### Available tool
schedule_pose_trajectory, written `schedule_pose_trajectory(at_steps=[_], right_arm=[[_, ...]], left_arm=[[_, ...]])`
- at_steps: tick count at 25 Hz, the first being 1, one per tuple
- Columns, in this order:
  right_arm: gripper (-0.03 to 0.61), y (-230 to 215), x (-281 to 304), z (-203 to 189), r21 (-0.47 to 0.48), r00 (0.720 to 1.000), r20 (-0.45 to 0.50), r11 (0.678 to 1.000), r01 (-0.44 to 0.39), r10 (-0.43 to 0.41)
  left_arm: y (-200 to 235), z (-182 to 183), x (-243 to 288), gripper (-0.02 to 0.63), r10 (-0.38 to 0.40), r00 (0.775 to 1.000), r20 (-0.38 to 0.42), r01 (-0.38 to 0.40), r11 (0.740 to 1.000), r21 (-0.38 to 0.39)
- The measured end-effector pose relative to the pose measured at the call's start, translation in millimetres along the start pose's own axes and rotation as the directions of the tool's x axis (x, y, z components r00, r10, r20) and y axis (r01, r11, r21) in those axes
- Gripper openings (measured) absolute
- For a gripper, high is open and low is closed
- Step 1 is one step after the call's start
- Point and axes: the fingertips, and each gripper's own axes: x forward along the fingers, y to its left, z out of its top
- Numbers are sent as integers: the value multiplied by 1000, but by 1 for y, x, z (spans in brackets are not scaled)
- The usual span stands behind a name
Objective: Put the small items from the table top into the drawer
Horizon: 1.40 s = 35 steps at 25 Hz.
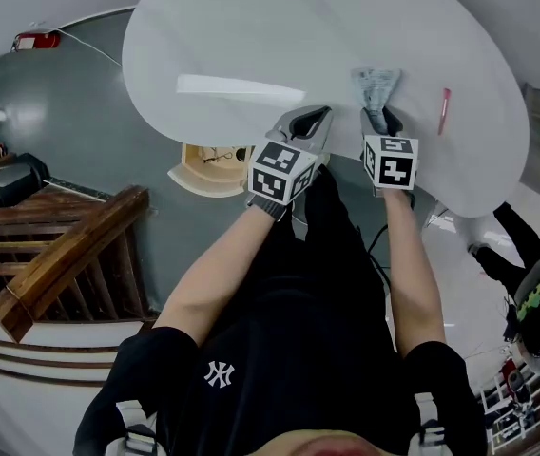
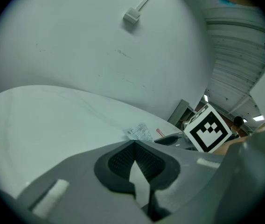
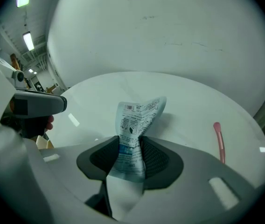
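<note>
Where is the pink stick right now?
In the head view the pink stick lies on the white table, right of the packet clamped in the right gripper, near the table's right edge.

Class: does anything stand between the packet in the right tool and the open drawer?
Yes: in the head view the left tool, shut and empty, sits at the table edge between the packet held by the right tool and the open drawer.

Packet (image 1: 376,85) in the right tool (image 1: 381,120) above the table (image 1: 251,36), stick (image 1: 444,110) rightward, left tool (image 1: 314,122) leftward.
</note>
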Motion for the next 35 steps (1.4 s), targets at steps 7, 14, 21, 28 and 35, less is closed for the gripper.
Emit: schedule_pose_trajectory(at_steps=[7, 14, 21, 28, 35], right_arm=[[176, 24, -14, 16, -14, 999, 51, 1000, -10, 11], [175, 58, -26, 29, -34, 996, 83, 999, -26, 29], [175, 100, -33, 33, -66, 993, 103, 997, -49, 56], [173, 139, -36, 32, -115, 989, 113, 990, -79, 92], [172, 181, -40, 37, -166, 982, 129, 979, -116, 138]], left_arm=[[4, 1, -18, 0, 2, 1000, 20, -2, 1000, 5], [13, 3, -45, 0, 16, 999, 44, -17, 1000, 11], [28, -2, -81, 0, 48, 996, 75, -48, 999, 5], [40, -10, -113, 0, 86, 990, 110, -86, 996, -8], [53, -16, -147, 0, 128, 981, 145, -127, 992, -23]])
